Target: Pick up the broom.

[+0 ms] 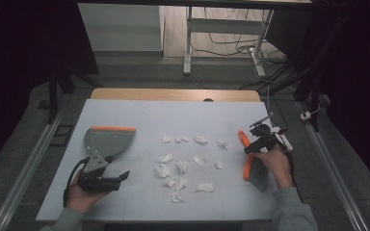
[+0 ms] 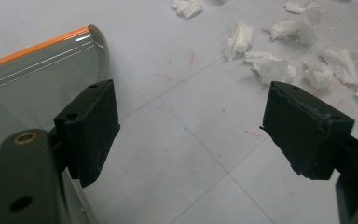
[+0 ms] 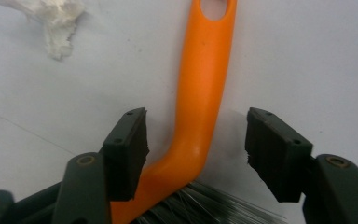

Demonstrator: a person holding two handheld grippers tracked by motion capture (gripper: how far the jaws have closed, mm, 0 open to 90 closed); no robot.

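Left claw (image 1: 118, 179) low at the near-left of the bench (image 1: 139, 110), jaws wide apart, nothing between them. In the left gripper view the left jaw sits just over the edge of the grey dustpan (image 2: 37, 79); bare bench surface between the jaws.

Right claw (image 1: 251, 148) at the near-right, jaws apart, straddling the orange brush handle (image 3: 203, 88) near its bend. Not clamped: gaps show on both sides in the right gripper view, smaller on the left. Brush (image 1: 253, 166) lies flat on the bench, grey bristles (image 3: 205, 207) toward the person, handle pointing away.

Dustpan lies flat on the bench's left side, orange lip (image 1: 113, 129) on its far edge, handle end nearest the left claw.

Crumpled paper scraps (image 1: 180, 166) scattered mid-bench between dustpan and brush, apart from both claws.

Beyond the bench: floor, a white desk frame (image 1: 189, 43), loose cables (image 1: 231, 45).
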